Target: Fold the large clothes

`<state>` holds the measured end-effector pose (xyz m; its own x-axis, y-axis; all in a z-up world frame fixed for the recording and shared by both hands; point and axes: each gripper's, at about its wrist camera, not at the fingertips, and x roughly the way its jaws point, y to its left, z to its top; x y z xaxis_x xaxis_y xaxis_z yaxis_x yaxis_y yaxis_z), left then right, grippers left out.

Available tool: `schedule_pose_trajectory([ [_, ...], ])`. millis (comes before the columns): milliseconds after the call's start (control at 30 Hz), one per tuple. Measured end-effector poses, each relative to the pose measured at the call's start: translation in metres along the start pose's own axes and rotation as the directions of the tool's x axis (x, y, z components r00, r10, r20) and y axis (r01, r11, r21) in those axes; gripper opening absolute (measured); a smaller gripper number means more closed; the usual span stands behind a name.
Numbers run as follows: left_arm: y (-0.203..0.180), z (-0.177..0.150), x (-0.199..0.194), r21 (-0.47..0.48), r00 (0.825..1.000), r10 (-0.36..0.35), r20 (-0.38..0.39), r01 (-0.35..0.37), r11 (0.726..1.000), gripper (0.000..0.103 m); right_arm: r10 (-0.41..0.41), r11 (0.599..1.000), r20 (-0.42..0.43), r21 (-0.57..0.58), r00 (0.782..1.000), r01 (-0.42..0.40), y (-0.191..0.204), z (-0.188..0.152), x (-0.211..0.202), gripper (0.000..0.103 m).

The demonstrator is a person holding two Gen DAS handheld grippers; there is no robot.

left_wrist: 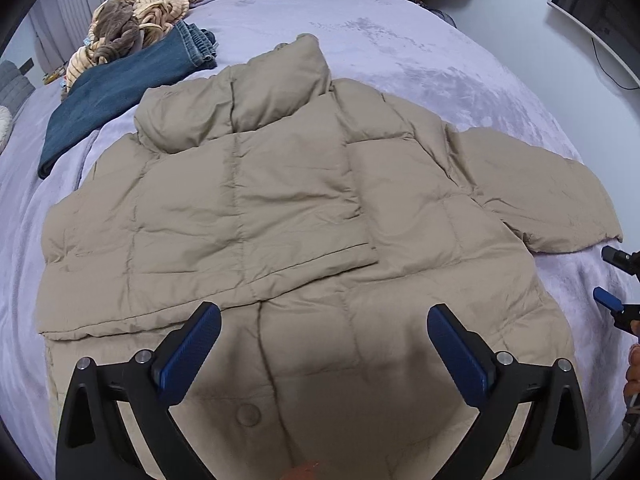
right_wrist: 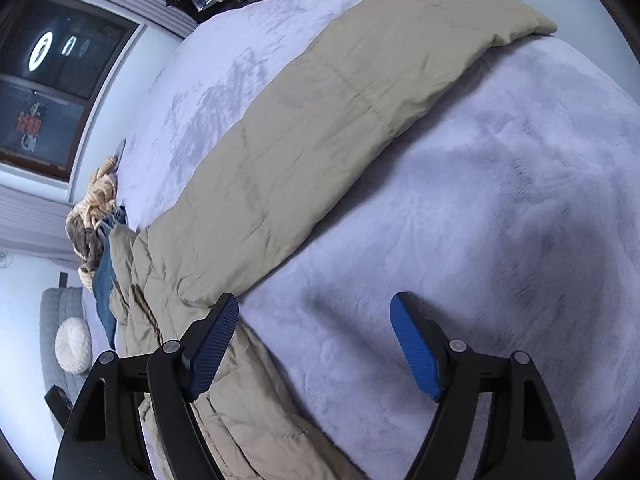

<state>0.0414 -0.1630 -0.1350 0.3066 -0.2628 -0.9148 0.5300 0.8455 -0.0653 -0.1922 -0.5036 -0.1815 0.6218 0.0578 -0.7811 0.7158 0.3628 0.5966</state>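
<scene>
Jacket (left_wrist: 280,208): tan puffer, lies flat on the bed (left_wrist: 440,40), collar at the far end, hem nearest the person. One sleeve is already folded in across the body on the left; the other sleeve (left_wrist: 560,200) still sticks out to the right, flat on the bedcover.

Key relation: that loose sleeve runs away from the right gripper (right_wrist: 316,340), long axis going from just by its left finger up and off toward the cuff at far upper right in the right wrist view. Right gripper is released, jaws wide, nothing between them; it hovers over bare bedcover just beside the sleeve's root, w/ the left finger over the jacket edge. So right hand is clearly nearer the sleeve; its blue fingertips also show at the right edge of the left wrist view, just below the cuff.

Left gripper (left_wrist: 324,344) also released, jaws spread, nothing held, hovering above the hem near a snap button (left_wrist: 248,414). Can't tell if it touches the fabric.

Judgement: next step prob. is pinching the right sleeve and laying it across the body to match the other side; puffer fill is slippery and springy, so a shallow pinch may slip.

Further out: jeans (left_wrist: 120,92) and a striped bundle (left_wrist: 136,20) at the far left of the bed, apart from the jacket. No containers in view.
</scene>
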Motion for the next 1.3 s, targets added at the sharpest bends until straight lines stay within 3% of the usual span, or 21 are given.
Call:
schedule_pose_trajectory([
  [267, -0.025, 0.006, 0.014, -0.044, 0.998, -0.027, -0.049, 0.025, 0.999, 0.103, 0.129, 0.977, 0.101, 0.158, 0.987, -0.144, -0.038, 0.054, 0.003, 0.091],
  [300, -0.027, 0.006, 0.014, -0.047, 0.999, -0.023, -0.046, 0.021, 0.999, 0.103, 0.152, 0.970, 0.114, 0.173, 0.982, -0.170, -0.040, 0.059, 0.005, 0.103],
  [633, -0.037, 0.015, 0.013, -0.083, 0.999, -0.015, -0.029, 0.013, 0.996, 0.103, 0.288, 0.899, 0.145, 0.299, 0.947, -0.319, -0.054, 0.108, 0.023, 0.103],
  [767, -0.031, 0.020, 0.010, -0.117, 1.000, -0.022, -0.016, 0.020, 0.993, 0.103, 0.341, 0.857, 0.188, 0.341, 0.921, -0.387, -0.060, 0.124, 0.026, 0.103],
  [900, -0.023, 0.024, 0.005, -0.127, 1.000, -0.012, 0.007, 0.013, 0.992, 0.103, 0.367, 0.816, 0.194, 0.402, 0.909, -0.416, -0.063, 0.133, 0.032, 0.103],
  [967, -0.017, 0.026, 0.002, -0.134, 1.000, -0.005, 0.020, 0.008, 0.991, 0.103, 0.390, 0.796, 0.188, 0.424, 0.902, -0.432, -0.061, 0.135, 0.035, 0.097],
  [1000, -0.013, 0.027, 0.000, -0.140, 1.000, 0.000, 0.025, 0.004, 0.990, 0.103, 0.410, 0.780, 0.184, 0.437, 0.893, -0.448, -0.061, 0.134, 0.037, 0.079],
  [1033, -0.009, 0.027, -0.001, -0.144, 1.000, 0.003, 0.029, 0.001, 0.990, 0.103, 0.429, 0.765, 0.175, 0.452, 0.886, -0.459, -0.061, 0.133, 0.041, 0.050],
  [1067, -0.004, 0.028, -0.003, -0.149, 0.999, 0.004, 0.035, 0.001, 0.989, 0.103, 0.437, 0.756, 0.167, 0.464, 0.884, -0.461, -0.059, 0.133, 0.044, 0.038],
  [1100, 0.001, 0.029, -0.005, -0.154, 0.999, 0.004, 0.039, 0.002, 0.988, 0.103, 0.434, 0.758, 0.164, 0.464, 0.886, -0.458, -0.055, 0.131, 0.044, 0.015],
  [1133, 0.006, 0.029, -0.007, -0.158, 0.999, 0.005, 0.044, 0.002, 0.987, 0.103, 0.425, 0.771, 0.166, 0.448, 0.890, -0.452, -0.049, 0.131, 0.043, 0.010],
  [1300, 0.037, 0.026, -0.014, -0.155, 0.997, 0.036, 0.069, -0.024, 0.988, 0.103, 0.410, 0.864, 0.140, 0.256, 0.901, -0.433, 0.011, 0.125, 0.027, 0.008],
])
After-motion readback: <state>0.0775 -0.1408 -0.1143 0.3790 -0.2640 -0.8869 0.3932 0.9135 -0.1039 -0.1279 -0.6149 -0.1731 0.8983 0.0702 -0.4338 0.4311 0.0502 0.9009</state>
